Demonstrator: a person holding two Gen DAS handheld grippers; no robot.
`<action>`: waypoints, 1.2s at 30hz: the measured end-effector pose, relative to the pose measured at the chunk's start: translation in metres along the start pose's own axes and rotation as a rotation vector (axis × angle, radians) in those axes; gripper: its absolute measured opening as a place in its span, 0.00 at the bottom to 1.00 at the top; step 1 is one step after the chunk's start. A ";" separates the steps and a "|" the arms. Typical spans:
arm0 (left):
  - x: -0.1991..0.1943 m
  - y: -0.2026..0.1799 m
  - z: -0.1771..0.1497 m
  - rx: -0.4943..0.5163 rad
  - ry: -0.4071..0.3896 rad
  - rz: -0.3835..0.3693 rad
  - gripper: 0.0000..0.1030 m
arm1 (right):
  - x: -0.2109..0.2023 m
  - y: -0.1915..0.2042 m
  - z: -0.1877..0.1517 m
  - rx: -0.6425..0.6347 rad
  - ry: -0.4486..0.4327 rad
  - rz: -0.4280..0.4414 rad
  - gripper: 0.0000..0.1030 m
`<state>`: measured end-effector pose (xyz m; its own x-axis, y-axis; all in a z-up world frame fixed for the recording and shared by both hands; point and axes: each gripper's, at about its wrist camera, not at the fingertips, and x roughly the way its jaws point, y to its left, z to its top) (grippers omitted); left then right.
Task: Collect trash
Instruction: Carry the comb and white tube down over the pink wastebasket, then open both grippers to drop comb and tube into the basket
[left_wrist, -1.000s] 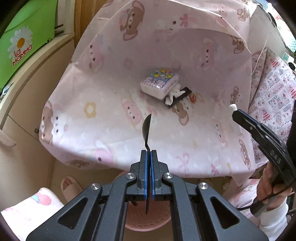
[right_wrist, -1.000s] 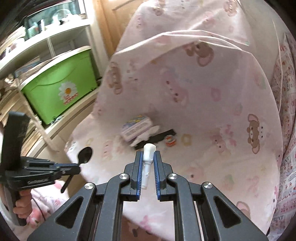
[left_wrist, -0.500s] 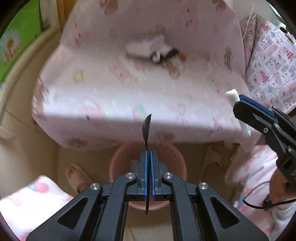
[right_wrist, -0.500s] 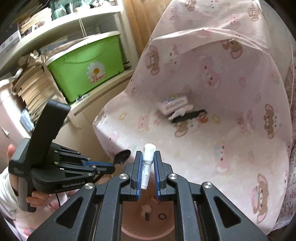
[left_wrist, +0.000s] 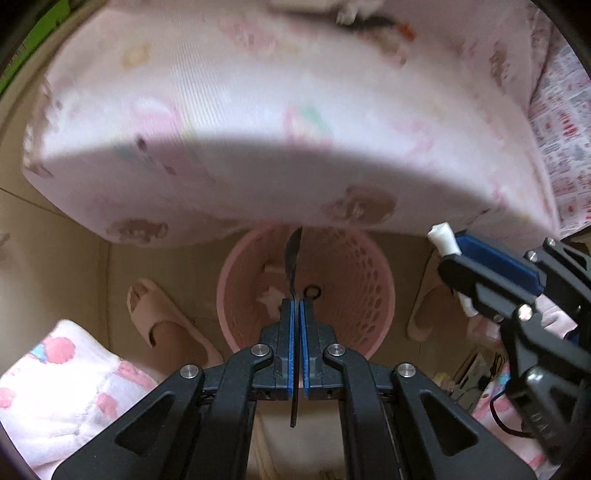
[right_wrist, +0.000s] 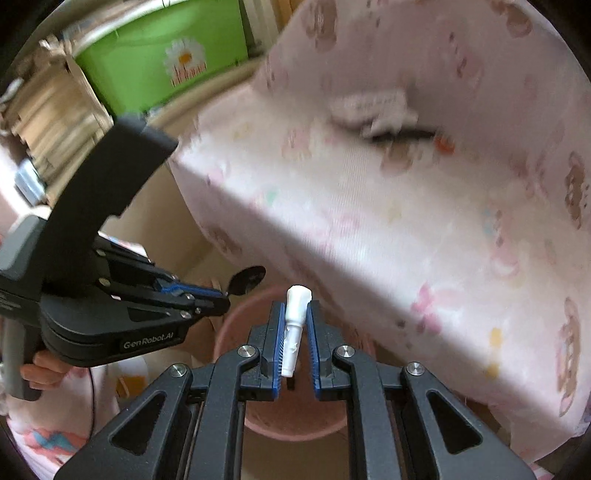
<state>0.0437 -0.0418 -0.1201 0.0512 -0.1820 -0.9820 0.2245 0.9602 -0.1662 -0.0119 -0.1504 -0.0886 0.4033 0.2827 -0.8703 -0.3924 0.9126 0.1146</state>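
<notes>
My left gripper (left_wrist: 296, 306) is shut on a black plastic spoon (left_wrist: 293, 251), held right above the pink perforated bin (left_wrist: 373, 291) on the floor. It also shows in the right wrist view (right_wrist: 221, 297) with the spoon (right_wrist: 246, 280). My right gripper (right_wrist: 295, 310) is shut on a white plastic piece (right_wrist: 295, 314) above the bin's rim (right_wrist: 229, 325). It appears at the right in the left wrist view (left_wrist: 448, 245). More trash, a tissue pack (right_wrist: 369, 107) and a black wrapper (right_wrist: 402, 136), lies blurred on the pink covered seat (right_wrist: 406, 221).
The seat's front edge (left_wrist: 258, 162) overhangs the bin. Some scraps (left_wrist: 271, 297) lie at the bin's bottom. Slippers (left_wrist: 162, 317) stand on either side of the bin. A green storage box (right_wrist: 166, 59) sits on a shelf at the left.
Both grippers have moved down and back from the seat to above the pink bin, still holding the spoon and the white piece. The bin now fills the centre of the left wrist view.
</notes>
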 end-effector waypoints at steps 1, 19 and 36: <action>0.007 0.001 0.000 -0.006 0.023 -0.003 0.03 | 0.008 0.000 -0.002 -0.001 0.027 -0.007 0.13; 0.113 0.019 -0.018 -0.123 0.287 0.036 0.03 | 0.125 -0.002 -0.043 -0.082 0.373 -0.140 0.13; 0.120 0.028 -0.023 -0.173 0.340 0.031 0.11 | 0.146 0.008 -0.057 -0.118 0.432 -0.128 0.21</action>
<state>0.0343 -0.0315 -0.2442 -0.2772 -0.0995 -0.9557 0.0585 0.9910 -0.1201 -0.0032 -0.1189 -0.2416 0.0827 -0.0019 -0.9966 -0.4639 0.8850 -0.0402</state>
